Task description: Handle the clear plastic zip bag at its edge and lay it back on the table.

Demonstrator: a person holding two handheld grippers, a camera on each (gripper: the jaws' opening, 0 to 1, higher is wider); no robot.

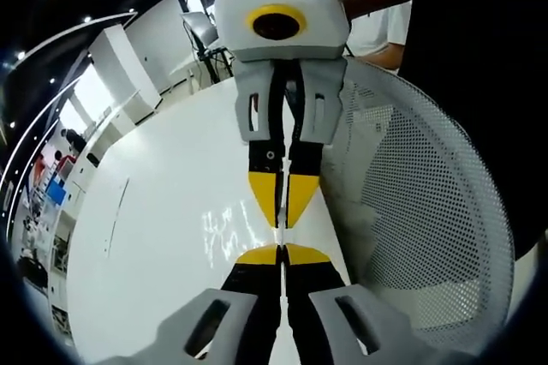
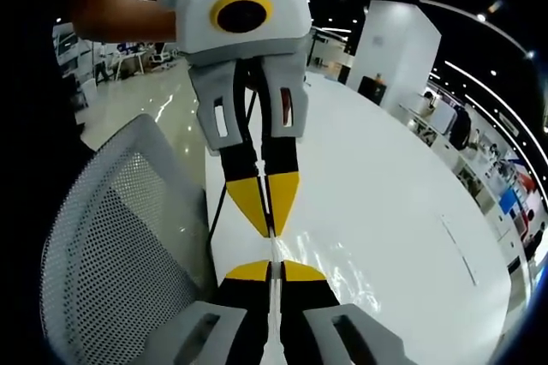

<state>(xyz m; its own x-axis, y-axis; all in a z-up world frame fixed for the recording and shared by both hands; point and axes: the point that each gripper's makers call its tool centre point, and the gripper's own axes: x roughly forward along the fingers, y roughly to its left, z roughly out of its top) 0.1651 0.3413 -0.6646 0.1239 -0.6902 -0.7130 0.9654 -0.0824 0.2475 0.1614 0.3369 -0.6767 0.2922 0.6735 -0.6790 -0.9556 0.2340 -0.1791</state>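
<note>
The clear zip bag point(image 1: 229, 235) shows as faint glints low over the white table point(image 1: 145, 262). My left gripper point(image 1: 282, 254) rises from the bottom with its yellow-tipped jaws shut on the bag's edge. My right gripper point(image 1: 282, 221) faces it tip to tip from above, also shut on that edge. In the right gripper view, the bag point(image 2: 330, 275) glints to the right of my right gripper point(image 2: 272, 267). The left gripper point(image 2: 270, 230) meets it from above, over the table point(image 2: 402, 194). The strip of bag between the jaws is too thin to see well.
A white mesh chair back point(image 1: 428, 211) stands close against the table edge, beside both grippers point(image 2: 120, 245). A person's arm point(image 2: 120, 14) holds the left gripper. An open office with desks lies beyond the table's far edge.
</note>
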